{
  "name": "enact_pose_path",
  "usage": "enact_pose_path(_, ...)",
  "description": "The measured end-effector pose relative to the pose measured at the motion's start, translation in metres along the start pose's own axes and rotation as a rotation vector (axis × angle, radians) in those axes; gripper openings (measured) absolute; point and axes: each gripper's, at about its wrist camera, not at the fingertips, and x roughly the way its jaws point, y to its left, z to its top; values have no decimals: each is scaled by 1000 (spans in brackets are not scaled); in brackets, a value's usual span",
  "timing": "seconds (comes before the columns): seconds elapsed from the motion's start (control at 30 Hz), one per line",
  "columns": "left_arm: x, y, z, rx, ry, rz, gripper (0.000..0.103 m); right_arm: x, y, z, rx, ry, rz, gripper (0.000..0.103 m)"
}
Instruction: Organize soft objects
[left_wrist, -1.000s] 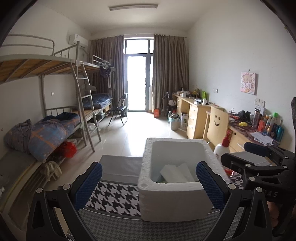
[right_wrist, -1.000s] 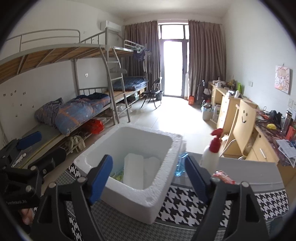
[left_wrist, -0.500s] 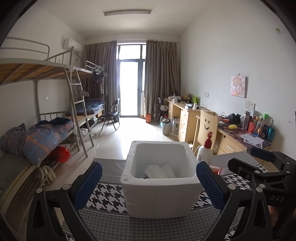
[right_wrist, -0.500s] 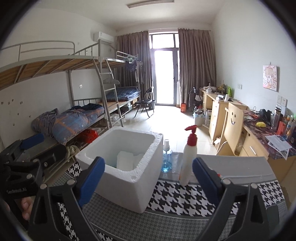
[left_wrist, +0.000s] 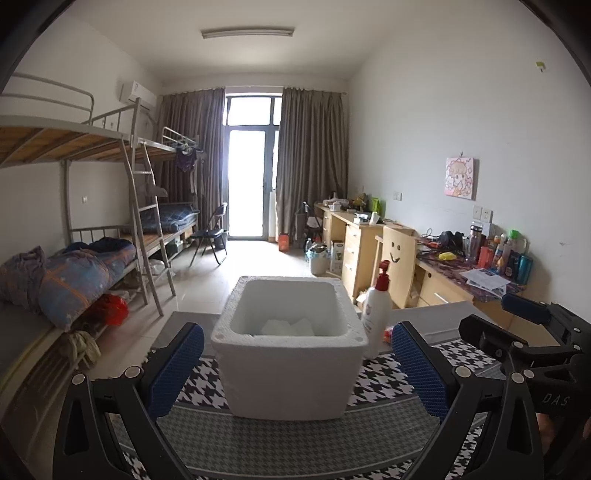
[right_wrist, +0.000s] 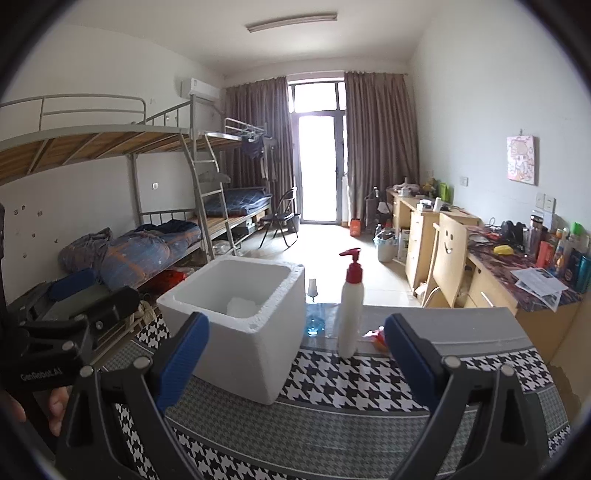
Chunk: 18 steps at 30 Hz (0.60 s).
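White soft pieces (left_wrist: 286, 326) are lying at the bottom of the foam box (left_wrist: 291, 373), which is standing on the houndstooth cloth of the table (left_wrist: 295, 443). I cannot tell what the pieces are; only their tops are showing over the rim.

The box is sitting straight ahead of the left hand-held gripper (left_wrist: 293, 363), centred between its blue pads, jaws spread wide and empty. From the right hand-held gripper (right_wrist: 295, 354) the box (right_wrist: 236, 325) is lying ahead and to the left, just by the left pad; its jaws have just been opening and are standing wide, nothing between them. I am judging the left hand nearer and better lined up for any reach into the box, which is about as wide as deep.

The right view is showing a small clear bottle (right_wrist: 314, 314) behind the box and a pump bottle (right_wrist: 351, 306) in full; the left view is hiding the small bottle.
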Motion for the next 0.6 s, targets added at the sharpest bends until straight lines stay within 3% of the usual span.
enact_pose_path(0.6, -33, -15, -23, 31, -50, 3, 102, -47, -6, -27, 12, -79, -30, 97)
